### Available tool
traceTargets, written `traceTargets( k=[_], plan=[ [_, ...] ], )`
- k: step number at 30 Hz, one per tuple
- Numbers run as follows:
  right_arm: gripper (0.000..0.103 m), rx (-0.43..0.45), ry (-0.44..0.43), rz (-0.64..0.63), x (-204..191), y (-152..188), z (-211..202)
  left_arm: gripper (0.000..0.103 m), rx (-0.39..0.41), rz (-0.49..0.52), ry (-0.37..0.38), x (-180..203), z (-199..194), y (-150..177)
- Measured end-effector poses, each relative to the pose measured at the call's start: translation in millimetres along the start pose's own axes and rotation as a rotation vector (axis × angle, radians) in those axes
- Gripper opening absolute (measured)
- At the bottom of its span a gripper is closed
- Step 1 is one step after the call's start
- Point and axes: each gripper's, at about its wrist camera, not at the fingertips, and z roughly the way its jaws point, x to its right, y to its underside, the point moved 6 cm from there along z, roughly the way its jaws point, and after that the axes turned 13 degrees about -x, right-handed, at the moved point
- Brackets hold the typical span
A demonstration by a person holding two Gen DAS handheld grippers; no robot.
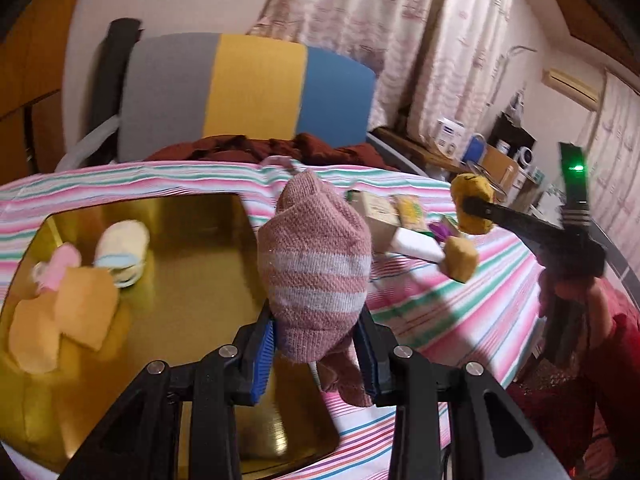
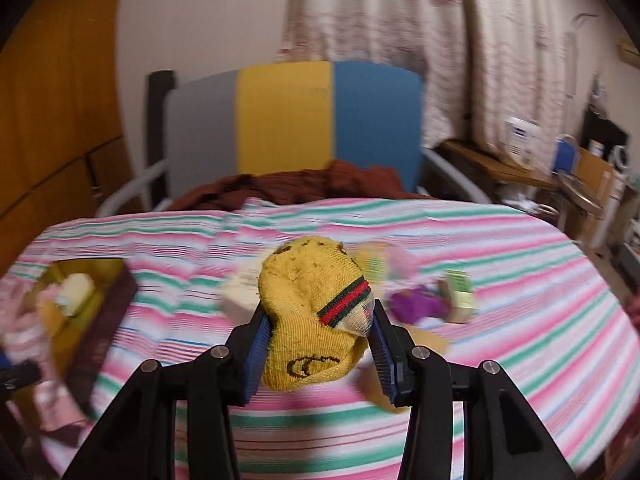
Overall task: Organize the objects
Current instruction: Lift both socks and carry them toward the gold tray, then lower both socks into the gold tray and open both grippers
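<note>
A striped cloth (image 1: 460, 304) covers the desk. Above it, beside the gold tray (image 1: 192, 240), a pink sock (image 1: 316, 276) sits clamped in the left tool (image 1: 318, 354). The right tool (image 2: 318, 350), tilted downward, is clamped on a yellow sock (image 2: 312, 320), away from the tray.

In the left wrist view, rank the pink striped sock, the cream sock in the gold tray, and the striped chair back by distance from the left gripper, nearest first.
1. Pink striped sock, clamped in the left gripper.
2. Cream sock, left, inside the gold tray.
3. Chair back, beyond the table's far edge.
</note>
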Motion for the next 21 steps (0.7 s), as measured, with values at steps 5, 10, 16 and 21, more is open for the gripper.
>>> traceTargets(
  k=[5, 10, 16, 21],
  plan=[
    [0.047, -0.016, -0.158, -0.069, -77.6, 0.4, -5.9, 0.036, -0.022, -0.059, -0.035, -35.1, -5.9, 10.1],
    [0.047, -0.075, -0.315, -0.165, -162.3, 14.4, -6.2, 0.036, -0.047, -0.126, -0.071, -74.5, -16.4, 24.8],
    [0.047, -0.125, -0.436, -0.23, -238.0, 28.9, -4.0, 0.036, -0.117, -0.178, -0.124, -114.2, -26.4, 42.9],
    [0.048, -0.187, -0.486, -0.264, -280.1, 42.6, 5.9, 0.036, -0.146, -0.24, -0.166, -143.6, -33.6, 58.3]
  ],
)
